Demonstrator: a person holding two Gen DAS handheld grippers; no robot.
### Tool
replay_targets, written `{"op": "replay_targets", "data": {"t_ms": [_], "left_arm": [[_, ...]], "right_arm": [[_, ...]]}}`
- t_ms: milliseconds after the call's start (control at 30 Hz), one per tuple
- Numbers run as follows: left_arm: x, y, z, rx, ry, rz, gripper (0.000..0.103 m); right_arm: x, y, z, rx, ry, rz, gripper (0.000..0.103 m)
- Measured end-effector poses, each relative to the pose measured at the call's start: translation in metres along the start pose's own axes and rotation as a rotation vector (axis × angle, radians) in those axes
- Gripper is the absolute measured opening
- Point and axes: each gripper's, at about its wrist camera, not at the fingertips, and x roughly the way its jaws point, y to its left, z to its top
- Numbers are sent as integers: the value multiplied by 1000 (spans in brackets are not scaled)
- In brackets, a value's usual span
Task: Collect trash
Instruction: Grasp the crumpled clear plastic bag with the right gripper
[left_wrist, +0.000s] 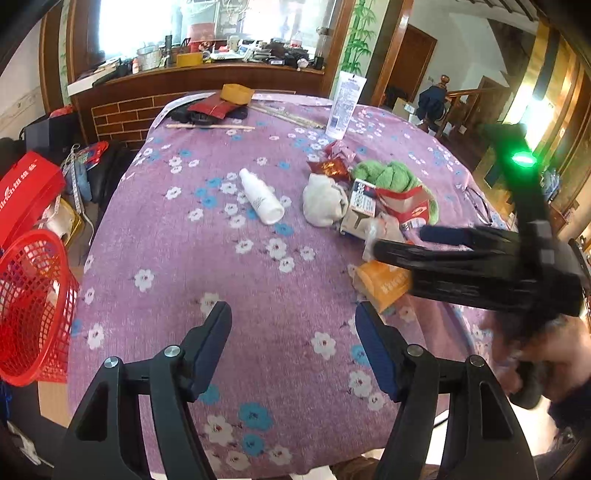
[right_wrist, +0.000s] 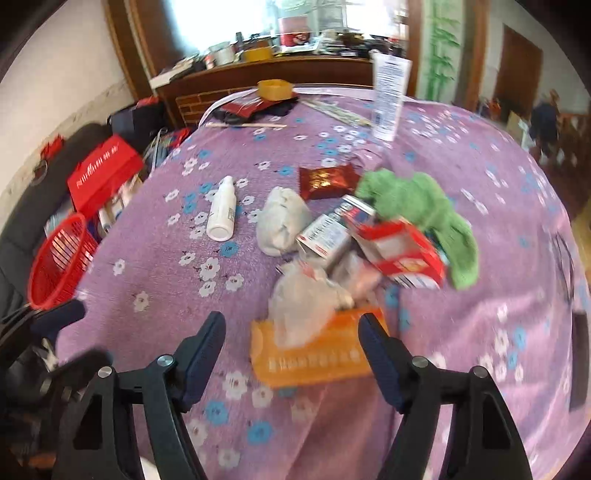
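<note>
surface (left_wrist: 177, 258) covered w/ purple floral cloth, trash heaped right of centre. left gripper (left_wrist: 293, 325): jaws parted wide, nothing between them, only bare cloth below; it sits apart from the heap. right gripper (right_wrist: 291, 332): jaws parted wide, nothing gripped; orange wrapper (right_wrist: 314, 354) lies flat on the cloth between and just beyond the fingertips, pads not pressing on it. in left wrist view the right gripper comes in from the right edge, tips over the near end of the heap, a hand (left_wrist: 535, 354) on its handle, blurred. heap contents: crumpled clear plastic bag (right_wrist: 306, 299) resting on the orange wrapper; white crumpled tissue wad (right_wrist: 282, 221); small carton w/ print (right_wrist: 327, 232) lying on its side, touching the wad; torn red-and-white box (right_wrist: 402, 251) beside it; green cloth (right_wrist: 424, 206) behind and right of the box; dark red foil packet (right_wrist: 325, 181) on far side of heap. white bottle (right_wrist: 221, 214) lies on its side left of the heap, apart from it. white tube (right_wrist: 388, 99) stands upright near far edge. red mesh basket (left_wrist: 33, 302) off the left edge of the surface, lower than the top; contents unclear. right wrist view is motion-blurred, labels unreadable.
</note>
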Motion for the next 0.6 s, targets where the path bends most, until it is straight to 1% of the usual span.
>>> {"op": "replay_targets", "data": {"t_ms": [33,67,100,133,167,200,300,367,433,500,600], "left_arm": [[-1,1,-1,-8,6,2,69],[-2,1,-1,-11,8,4,69],[-3,0,-2,-9,8,11,69],[-3,2,-1,-5,8,15,70],[-4,0,-2,3,5,21,71],[-5,-2,-1,15,-2,27,73],[-4,-10,1,58,-22,37,77],[0,-19,6,88,-21,21,78],[9,-31,10,130,-12,-3,80],[22,-47,14,191,7,-25,81],[43,-73,20,301,13,-31,82]], "right_arm": [[10,4,1,-25,13,-37,78],[19,6,2,-41,27,-67,73],[26,6,2,-50,41,-74,53],[32,5,2,-58,59,-96,41],[30,2,2,-55,50,-110,37],[24,-2,1,-34,38,-84,32],[-1,-17,-6,18,5,-36,28],[-23,-31,-14,67,-34,23,28],[-47,-46,-24,121,-75,57,28],[-69,-62,-34,165,-115,93,28],[-91,-82,-46,228,-147,105,28]]}}
